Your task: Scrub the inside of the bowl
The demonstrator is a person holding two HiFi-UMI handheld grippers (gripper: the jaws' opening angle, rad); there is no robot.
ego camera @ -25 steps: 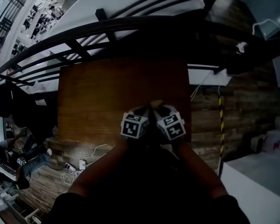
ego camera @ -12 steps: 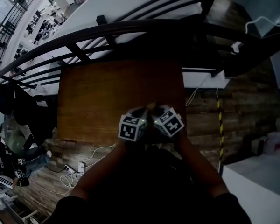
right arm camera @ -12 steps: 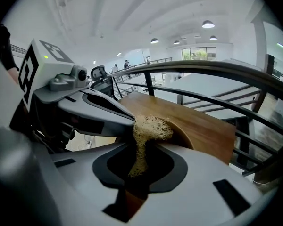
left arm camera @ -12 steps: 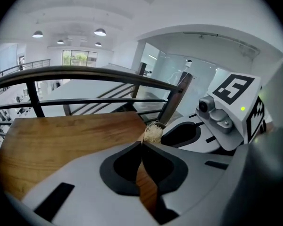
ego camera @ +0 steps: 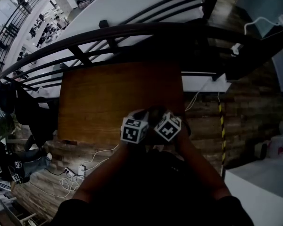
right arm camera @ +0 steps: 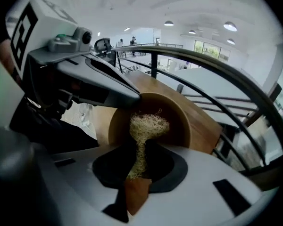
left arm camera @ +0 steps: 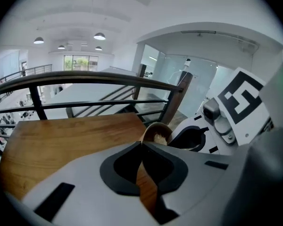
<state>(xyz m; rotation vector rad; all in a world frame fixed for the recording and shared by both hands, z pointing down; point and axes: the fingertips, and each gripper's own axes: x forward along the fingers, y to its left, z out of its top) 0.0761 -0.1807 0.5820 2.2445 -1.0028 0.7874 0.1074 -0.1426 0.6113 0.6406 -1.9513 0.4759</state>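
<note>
Scrubbing seems under way; in the right gripper view the right gripper [right arm camera: 140, 150] is clamping a scrubber [right arm camera: 148, 125], tuft inside the tilted bowl [right arm camera: 178, 121]; sweeping wall to base lightly should be serving best (my guess); in the left gripper view the left gripper [left arm camera: 142, 144] is pinching the rim [left arm camera: 153, 128], jaws together; in the head view both are hovering over a wooden table [ego camera: 108, 93], railing [ego camera: 132, 29] and hall [ego camera: 37, 29] beyond.
</note>
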